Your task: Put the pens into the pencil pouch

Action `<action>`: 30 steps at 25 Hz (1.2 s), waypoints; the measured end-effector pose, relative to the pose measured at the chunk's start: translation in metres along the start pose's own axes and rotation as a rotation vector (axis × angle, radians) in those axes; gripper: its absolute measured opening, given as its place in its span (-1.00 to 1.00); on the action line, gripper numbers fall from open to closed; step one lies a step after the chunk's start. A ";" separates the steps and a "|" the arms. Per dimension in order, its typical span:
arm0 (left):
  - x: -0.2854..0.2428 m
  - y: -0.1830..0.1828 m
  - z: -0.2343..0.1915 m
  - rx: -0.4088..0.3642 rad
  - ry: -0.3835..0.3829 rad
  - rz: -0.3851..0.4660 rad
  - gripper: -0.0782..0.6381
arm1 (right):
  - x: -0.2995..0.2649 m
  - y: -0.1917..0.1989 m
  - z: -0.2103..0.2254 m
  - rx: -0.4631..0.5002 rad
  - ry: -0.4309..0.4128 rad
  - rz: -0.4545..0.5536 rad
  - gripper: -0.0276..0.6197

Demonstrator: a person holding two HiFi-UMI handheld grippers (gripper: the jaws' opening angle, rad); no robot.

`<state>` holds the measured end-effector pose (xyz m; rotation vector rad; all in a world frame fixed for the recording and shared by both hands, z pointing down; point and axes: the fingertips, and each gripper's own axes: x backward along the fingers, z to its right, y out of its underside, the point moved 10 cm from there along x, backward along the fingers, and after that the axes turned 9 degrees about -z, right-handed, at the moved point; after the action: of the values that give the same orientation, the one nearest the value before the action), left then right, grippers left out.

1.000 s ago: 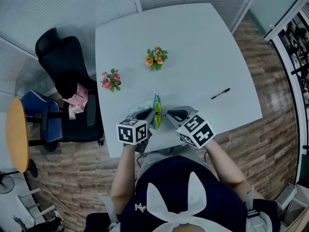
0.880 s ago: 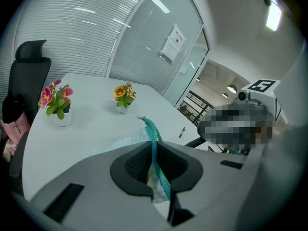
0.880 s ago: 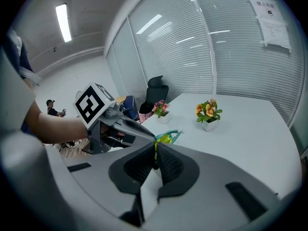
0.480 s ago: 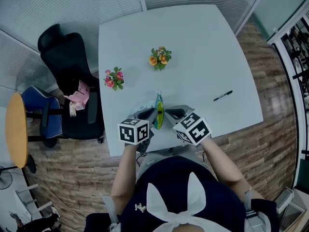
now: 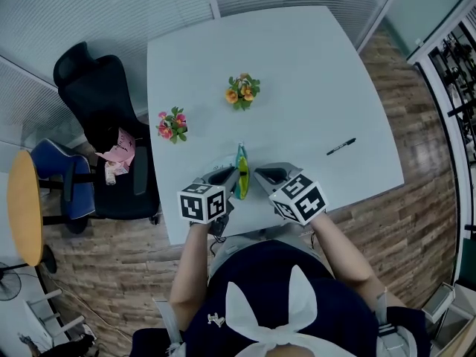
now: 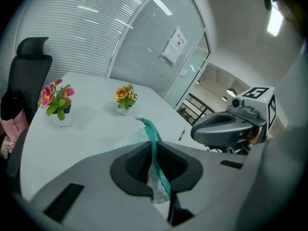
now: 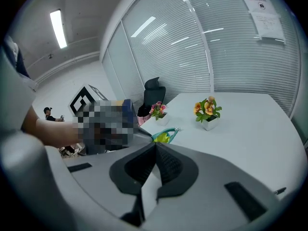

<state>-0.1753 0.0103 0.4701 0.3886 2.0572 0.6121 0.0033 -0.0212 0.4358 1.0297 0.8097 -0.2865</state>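
We count one pen [image 5: 341,146] lying at the table's [image 5: 297,65] right, one pouch [image 5: 241,168] at lower centre, and two flower pots [image 5: 241,91] [image 5: 172,124] beyond. Left claw [image 5: 233,177] pinches the pouch's zipper edge; right claw [image 5: 256,175] is closed tight just beside it.

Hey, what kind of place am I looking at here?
Probably an office meeting room: a large white table, a black office chair beside it, and glass walls covered with blinds.

Cool, even light washes the white table [image 5: 297,73], shadows soft. A ceiling strip light [image 7: 58,29] glares; fisheye distortion bends every edge.
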 end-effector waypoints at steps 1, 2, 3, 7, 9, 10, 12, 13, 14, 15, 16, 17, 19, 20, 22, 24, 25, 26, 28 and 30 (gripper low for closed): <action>0.000 0.000 0.000 0.000 0.001 -0.001 -0.65 | 0.002 0.001 0.002 -0.008 0.003 0.008 -0.90; 0.000 -0.001 -0.001 0.000 0.001 -0.002 -0.65 | 0.005 0.002 0.004 -0.015 0.006 0.017 -0.90; 0.000 -0.001 -0.001 0.001 0.001 -0.002 -0.66 | 0.008 0.003 0.006 -0.021 0.010 0.028 -0.90; 0.000 -0.003 -0.005 0.004 -0.002 -0.002 -0.65 | 0.019 0.009 0.015 -0.051 0.029 0.077 -0.90; 0.001 -0.004 -0.007 0.004 -0.006 -0.002 -0.65 | 0.025 0.015 0.020 -0.072 0.038 0.104 -0.90; 0.001 -0.004 -0.007 0.005 -0.007 -0.002 -0.66 | 0.029 0.017 0.022 -0.083 0.042 0.117 -0.90; 0.001 -0.005 -0.008 0.007 -0.010 -0.002 -0.65 | 0.035 0.023 0.027 -0.103 0.051 0.142 -0.90; 0.001 -0.005 -0.008 0.008 -0.011 -0.003 -0.65 | 0.039 0.025 0.029 -0.111 0.054 0.153 -0.90; 0.000 -0.005 -0.008 0.008 -0.012 -0.003 -0.66 | 0.042 0.027 0.031 -0.117 0.057 0.165 -0.90; 0.000 -0.005 -0.008 0.009 -0.013 -0.004 -0.66 | 0.045 0.029 0.032 -0.121 0.060 0.176 -0.90; 0.000 -0.006 -0.008 0.009 -0.014 -0.005 -0.66 | 0.048 0.030 0.033 -0.123 0.063 0.187 -0.89; -0.001 -0.006 -0.008 0.009 -0.016 -0.006 -0.66 | 0.051 0.032 0.035 -0.123 0.067 0.196 -0.89; -0.001 -0.006 -0.007 0.010 -0.018 -0.007 -0.66 | 0.057 0.035 0.037 -0.125 0.080 0.215 -0.89; -0.002 -0.006 -0.008 0.011 -0.020 -0.007 -0.65 | 0.060 0.036 0.039 -0.128 0.086 0.223 -0.89; -0.002 -0.006 -0.009 0.015 -0.022 -0.008 -0.66 | 0.064 0.039 0.042 -0.138 0.093 0.237 -0.83; -0.002 -0.006 -0.010 0.019 -0.025 -0.006 -0.65 | 0.067 0.040 0.046 -0.147 0.096 0.250 -0.76; -0.003 -0.006 -0.010 0.021 -0.026 -0.005 -0.65 | 0.069 0.040 0.048 -0.150 0.097 0.255 -0.68; -0.003 -0.007 -0.011 0.023 -0.027 -0.004 -0.66 | 0.070 0.041 0.051 -0.154 0.100 0.259 -0.58; -0.003 -0.007 -0.012 0.024 -0.029 -0.004 -0.65 | 0.072 0.043 0.054 -0.161 0.112 0.262 -0.42; -0.004 -0.007 -0.012 0.025 -0.029 -0.004 -0.65 | 0.073 0.044 0.058 -0.169 0.127 0.258 -0.29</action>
<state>-0.1839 -0.0009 0.4737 0.4058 2.0391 0.5751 0.1051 -0.0364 0.4274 0.9871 0.7911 0.0669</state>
